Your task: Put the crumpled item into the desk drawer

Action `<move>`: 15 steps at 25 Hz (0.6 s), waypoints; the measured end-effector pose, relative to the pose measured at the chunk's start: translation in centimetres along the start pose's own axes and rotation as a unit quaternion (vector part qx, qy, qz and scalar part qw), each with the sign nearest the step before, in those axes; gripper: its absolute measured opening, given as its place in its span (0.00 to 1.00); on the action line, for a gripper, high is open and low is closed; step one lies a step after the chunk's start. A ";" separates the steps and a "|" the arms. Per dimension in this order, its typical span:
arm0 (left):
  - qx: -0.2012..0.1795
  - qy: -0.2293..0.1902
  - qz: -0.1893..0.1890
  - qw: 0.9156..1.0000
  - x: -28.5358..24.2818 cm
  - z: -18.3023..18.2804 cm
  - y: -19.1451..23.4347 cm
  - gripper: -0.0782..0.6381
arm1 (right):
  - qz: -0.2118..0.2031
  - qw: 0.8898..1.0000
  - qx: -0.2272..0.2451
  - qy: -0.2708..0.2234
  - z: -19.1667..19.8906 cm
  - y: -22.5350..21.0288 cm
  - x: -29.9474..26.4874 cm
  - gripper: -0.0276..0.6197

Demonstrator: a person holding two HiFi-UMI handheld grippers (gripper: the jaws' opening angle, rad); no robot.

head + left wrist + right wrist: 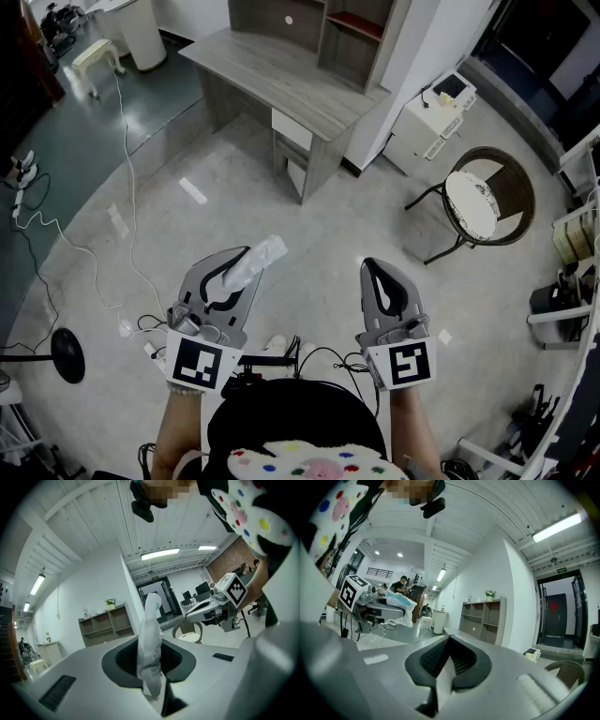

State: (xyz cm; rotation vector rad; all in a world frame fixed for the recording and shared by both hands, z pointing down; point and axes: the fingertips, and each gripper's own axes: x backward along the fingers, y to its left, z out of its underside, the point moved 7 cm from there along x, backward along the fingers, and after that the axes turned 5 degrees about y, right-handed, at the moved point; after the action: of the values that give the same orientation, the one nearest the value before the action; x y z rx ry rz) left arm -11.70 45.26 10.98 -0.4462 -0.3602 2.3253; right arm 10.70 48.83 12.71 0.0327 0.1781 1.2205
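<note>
Grey floor (309, 225); head view: counter (281, 70) with white drawer (292, 130), upper centre. Left hand-held gripper (242, 267), lower left, grasps crumpled item (262, 255). Left gripper view: item upright, pinched between jaws. Right gripper view: right hand-held gripper (449, 641) clenched, empty.

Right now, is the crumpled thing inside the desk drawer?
No, the crumpled item is pinched in the left gripper, away from the desk.

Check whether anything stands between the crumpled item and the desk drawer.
Nothing visible does: bare floor lies between the crumpled item, clamped in the left gripper, and the desk. The drawer looks shut.
</note>
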 end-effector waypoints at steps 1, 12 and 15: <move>0.000 -0.001 0.000 1.000 -0.1 0.0 0.1 0.20 | 0.000 1.000 0.000 0.001 -0.1 0.0 -0.1 0.06; 0.001 -0.007 0.004 1.000 -0.2 0.6 1.4 0.20 | 0.007 1.000 0.008 0.014 0.5 0.3 -0.7 0.06; 0.001 -0.011 0.005 1.000 -0.1 0.7 2.0 0.20 | 0.021 1.000 -0.012 0.010 0.1 0.4 -1.2 0.06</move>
State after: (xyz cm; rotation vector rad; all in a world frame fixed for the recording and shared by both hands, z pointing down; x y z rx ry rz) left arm -13.10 43.68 10.89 -0.4240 -0.3676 2.3423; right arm 9.92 47.90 12.97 0.0033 0.1818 1.2645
